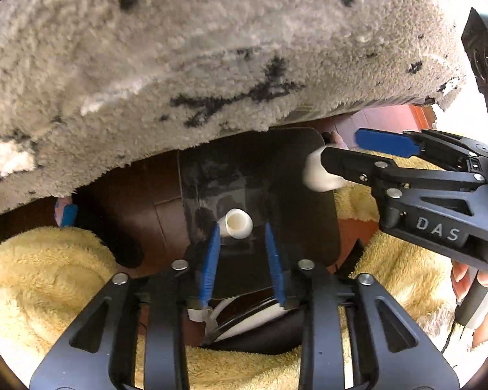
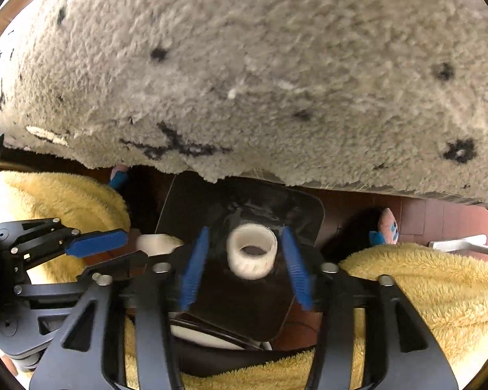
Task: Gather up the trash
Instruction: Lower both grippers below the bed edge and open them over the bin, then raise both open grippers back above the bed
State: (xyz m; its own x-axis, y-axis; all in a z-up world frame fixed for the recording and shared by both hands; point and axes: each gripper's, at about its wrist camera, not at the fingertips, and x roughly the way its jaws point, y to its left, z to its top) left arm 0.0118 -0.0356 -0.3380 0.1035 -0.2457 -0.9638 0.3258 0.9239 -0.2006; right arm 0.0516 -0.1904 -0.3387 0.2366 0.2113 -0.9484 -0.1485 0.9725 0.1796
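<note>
A black-lined bin (image 1: 309, 227) (image 2: 315, 214) stands below both grippers, which point steeply down at it. My left gripper (image 1: 242, 227) is open. A small white tube (image 1: 236, 224) sits at its fingertips, against the left pad and clear of the right one. It also shows as a white lump (image 2: 156, 243) at the tips of the left gripper (image 2: 136, 245) in the right wrist view. My right gripper (image 2: 245, 230) is open too. A white ring-shaped roll (image 2: 252, 250) hangs between its blue pads (image 2: 195, 266) with a gap on each side. The right gripper (image 1: 340, 146) partly hides this roll (image 1: 318, 175).
A shaggy grey rug (image 1: 211, 48) (image 2: 244, 65) with black marks fills the upper half of both views. Yellow fluffy fabric (image 1: 48, 276) (image 2: 423, 286) lies on either side of the bin. A pink and blue slipper (image 2: 387, 227) rests on red-brown tiles (image 2: 439, 214). A hand (image 1: 465, 279) grips the right handle.
</note>
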